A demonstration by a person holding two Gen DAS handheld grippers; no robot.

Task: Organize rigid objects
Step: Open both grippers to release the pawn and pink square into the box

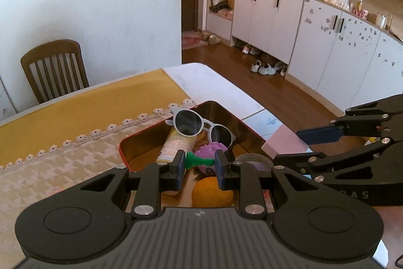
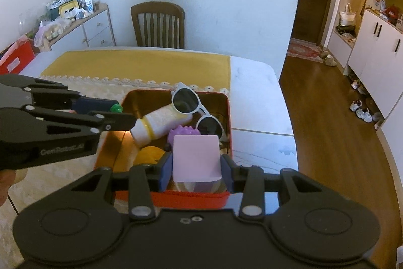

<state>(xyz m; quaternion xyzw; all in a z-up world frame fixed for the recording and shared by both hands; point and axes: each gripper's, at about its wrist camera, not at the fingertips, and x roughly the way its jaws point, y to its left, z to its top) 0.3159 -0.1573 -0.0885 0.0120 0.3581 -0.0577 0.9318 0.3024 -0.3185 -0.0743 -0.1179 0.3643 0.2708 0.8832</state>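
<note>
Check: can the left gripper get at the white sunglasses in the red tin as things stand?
Probably not yet: the left gripper is shut on a green chess pawn. The sunglasses lie uncovered on top in the red tin.

My left gripper [image 1: 199, 163] is clamped on a small green chess pawn [image 1: 200, 161], held sideways btwn the blue pads. Below it sits the red tin [image 1: 121, 145] on the table [image 1: 216, 82], w/ white sunglasses [image 1: 201, 125] leaning on the far rim, a cream bottle [image 1: 175, 145], a purple spiky ball [image 1: 210, 151] and an orange ball [image 1: 212, 193] inside. My right gripper [image 1: 299, 143] comes in from the right, holding a pink block [image 1: 282, 145] just above the tin's right side.
</note>
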